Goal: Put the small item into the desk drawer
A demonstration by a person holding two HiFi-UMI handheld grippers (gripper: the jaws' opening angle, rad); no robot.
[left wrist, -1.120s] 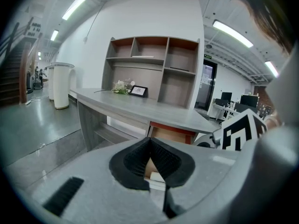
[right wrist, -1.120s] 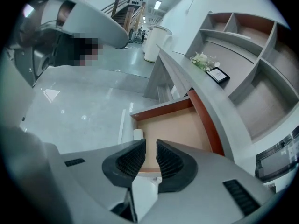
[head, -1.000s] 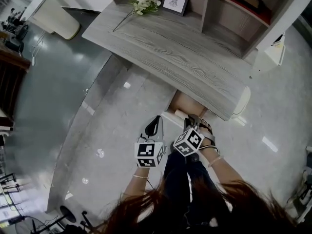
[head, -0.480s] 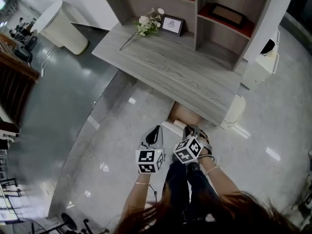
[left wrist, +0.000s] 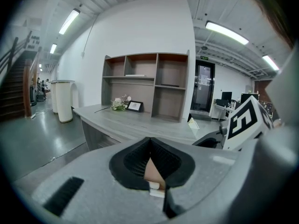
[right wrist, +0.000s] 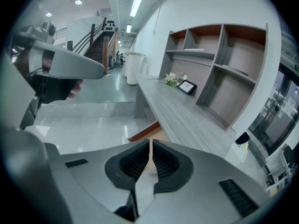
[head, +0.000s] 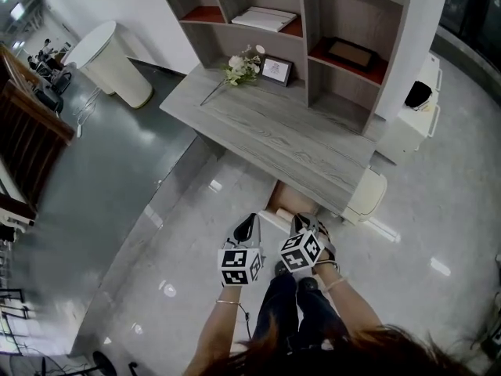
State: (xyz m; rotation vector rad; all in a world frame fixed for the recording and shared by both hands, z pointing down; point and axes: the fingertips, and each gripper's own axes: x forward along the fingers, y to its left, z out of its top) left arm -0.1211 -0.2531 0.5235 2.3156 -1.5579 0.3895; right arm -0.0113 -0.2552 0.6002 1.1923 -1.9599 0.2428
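Note:
The open drawer (head: 296, 204) shows its tan inside under the grey desk's (head: 274, 135) near edge, with a white front strip toward me. Both grippers hang side by side just in front of it. My left gripper (head: 247, 227) is at the left with its jaws shut and nothing in them (left wrist: 150, 141). My right gripper (head: 304, 224) hovers over the drawer's front; its jaws are closing to a thin slit with nothing between them (right wrist: 150, 146). Through that slit the drawer (right wrist: 148, 136) shows. I cannot make out the small item.
A shelf unit (head: 313, 22) stands on the desk's back, with flowers (head: 244, 65) and a small framed picture (head: 275, 70) before it. A white round bin (head: 117, 63) stands far left, a white cabinet (head: 407, 128) right, and a white unit (head: 365, 194) at the desk's right end. Glossy floor lies all around.
The view has drawn back from the desk, so more of the shelf unit shows. Both grippers stay in front of the drawer, a little lower in the picture.

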